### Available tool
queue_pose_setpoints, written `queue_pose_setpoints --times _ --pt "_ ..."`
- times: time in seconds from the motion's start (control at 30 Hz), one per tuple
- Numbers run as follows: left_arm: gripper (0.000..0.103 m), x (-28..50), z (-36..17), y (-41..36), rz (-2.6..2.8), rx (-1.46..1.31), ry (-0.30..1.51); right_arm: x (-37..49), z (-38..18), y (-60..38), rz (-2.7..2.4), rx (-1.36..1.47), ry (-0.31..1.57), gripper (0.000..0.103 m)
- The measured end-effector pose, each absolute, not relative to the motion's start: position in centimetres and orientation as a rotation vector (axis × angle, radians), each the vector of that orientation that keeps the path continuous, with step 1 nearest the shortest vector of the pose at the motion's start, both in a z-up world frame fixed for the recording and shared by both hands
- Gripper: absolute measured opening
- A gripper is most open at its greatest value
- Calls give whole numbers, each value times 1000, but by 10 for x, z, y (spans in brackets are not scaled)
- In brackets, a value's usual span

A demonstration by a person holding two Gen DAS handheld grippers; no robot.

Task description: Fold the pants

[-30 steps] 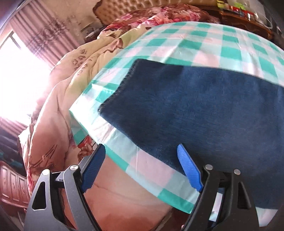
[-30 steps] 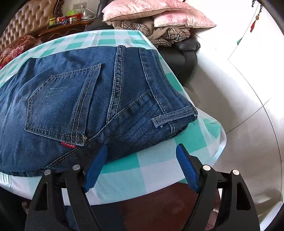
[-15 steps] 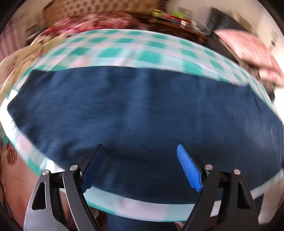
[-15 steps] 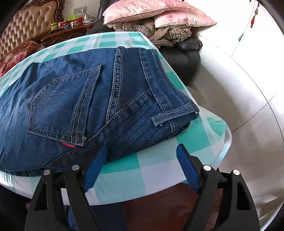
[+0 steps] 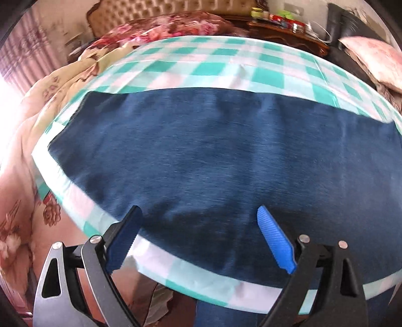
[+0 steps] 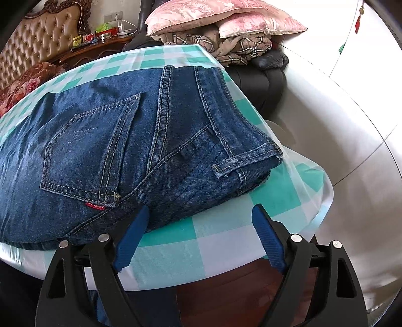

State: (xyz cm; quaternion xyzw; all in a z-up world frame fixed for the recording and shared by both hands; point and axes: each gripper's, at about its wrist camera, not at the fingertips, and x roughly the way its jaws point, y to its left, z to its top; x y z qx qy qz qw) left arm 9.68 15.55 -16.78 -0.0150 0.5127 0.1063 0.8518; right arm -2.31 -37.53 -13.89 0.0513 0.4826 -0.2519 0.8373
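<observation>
On the table: a green-and-white checked cloth (image 5: 226, 63) covers the top, and the pants (image 5: 213, 156) lie flat across it, dark blue denim folded lengthwise
Pants, leg end: seen from the left wrist view – the fabric stretches side to side, its near edge close to the table's near edge, a strip of bare cloth showing beyond its far edge
Pants, waist end: seen from the right wrist view – the back pocket (image 6: 90, 156) faces up, a small red label (image 6: 95, 205) at its lower corner, a belt loop (image 6: 241, 164) at the waistband near the table corner
Left gripper (image 5: 198, 236): above the near edge of the pants, jaws wide and opening, blue pads clear of the denim, nothing clamped
Right gripper (image 6: 198, 234): at the near edge by the waist end, jaws wide and opening; the denim edge sits between the pads but they do not press it
Left of table: a floral quilt (image 5: 22, 176) heaped just beside the cloth, bright window light behind
Behind table: a tufted headboard (image 6: 42, 42) and a wooden shelf (image 6: 100, 47) with small items, too small to tell
Right of table: pink pillows (image 6: 213, 17) stacked on plaid bedding (image 6: 226, 45), on a dark seat
In the way: nothing lies on the pants
</observation>
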Motion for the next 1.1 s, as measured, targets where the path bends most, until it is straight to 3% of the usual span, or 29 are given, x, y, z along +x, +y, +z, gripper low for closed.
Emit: queue_pose_setpoints --times 0.43,0.63,0.77,0.83,1.0,1.1 --pt "93 98 -167 146 179 30 1069 -23 -139 -373 -537 103 1030 80" --pt "94 95 -171 180 269 -33 1085 -30 -131 -374 -551 90 1026 81" --pt "93 87 -165 195 313 -39 1040 -33 -114 -375 -525 131 948 82" --pt "93 82 -161 199 308 -34 1008 -30 -106 -377 -479 165 879 88" --pt "93 75 -154 213 307 -83 960 -8 -125 -395 -537 120 970 88" --pt "85 71 -156 233 313 -149 993 -12 -135 -405 -548 140 999 88"
